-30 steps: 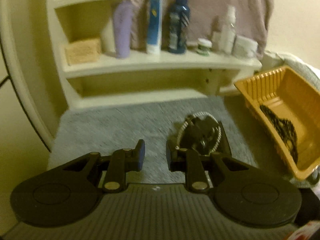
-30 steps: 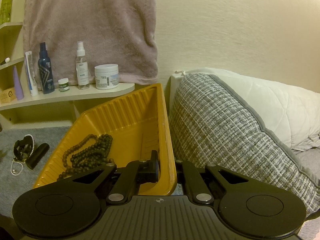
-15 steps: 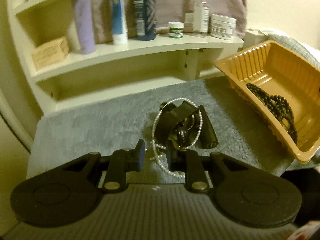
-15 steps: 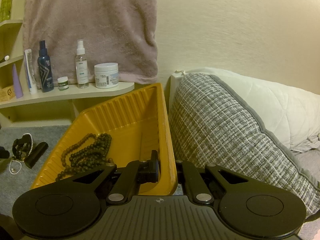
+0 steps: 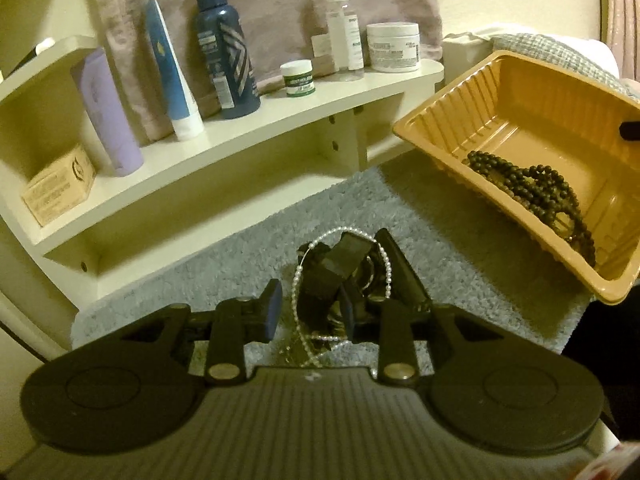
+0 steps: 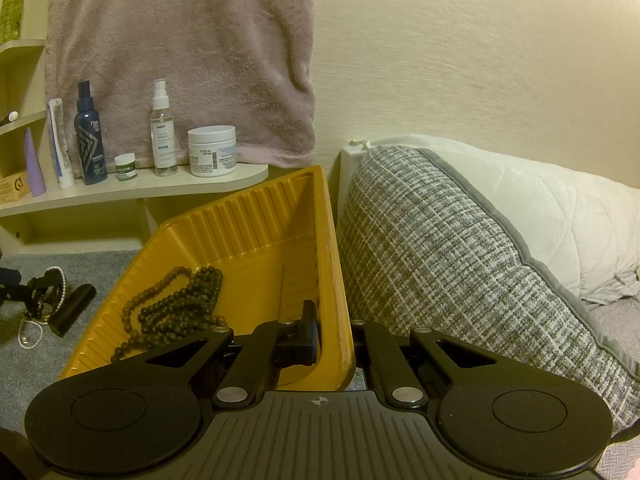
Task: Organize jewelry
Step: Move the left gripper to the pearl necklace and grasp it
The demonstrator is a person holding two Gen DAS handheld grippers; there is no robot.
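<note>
A pile of jewelry lies on the grey mat [image 5: 224, 256]: a white pearl necklace [image 5: 298, 280], a black strap piece [image 5: 332, 272] and a black tube [image 5: 404, 272]. My left gripper [image 5: 310, 310] is open, its jaws on either side of the near part of the pile. The pile also shows in the right wrist view [image 6: 44, 300]. My right gripper [image 6: 334, 334] is shut on the right wall of the yellow tray [image 6: 332, 264], which is tilted. A dark bead necklace [image 6: 176, 304] lies in the tray; it also shows in the left wrist view [image 5: 532, 192].
A cream shelf [image 5: 256, 128] behind the mat holds bottles, tubes, jars and a small box [image 5: 58, 186]. A pink towel [image 6: 180, 48] hangs on the wall. A grey woven cushion [image 6: 452, 256] and a white pillow [image 6: 560, 216] lie right of the tray.
My left gripper moved forward and right until its open jaws straddle the jewelry pile. The right gripper and the tray stayed still.
</note>
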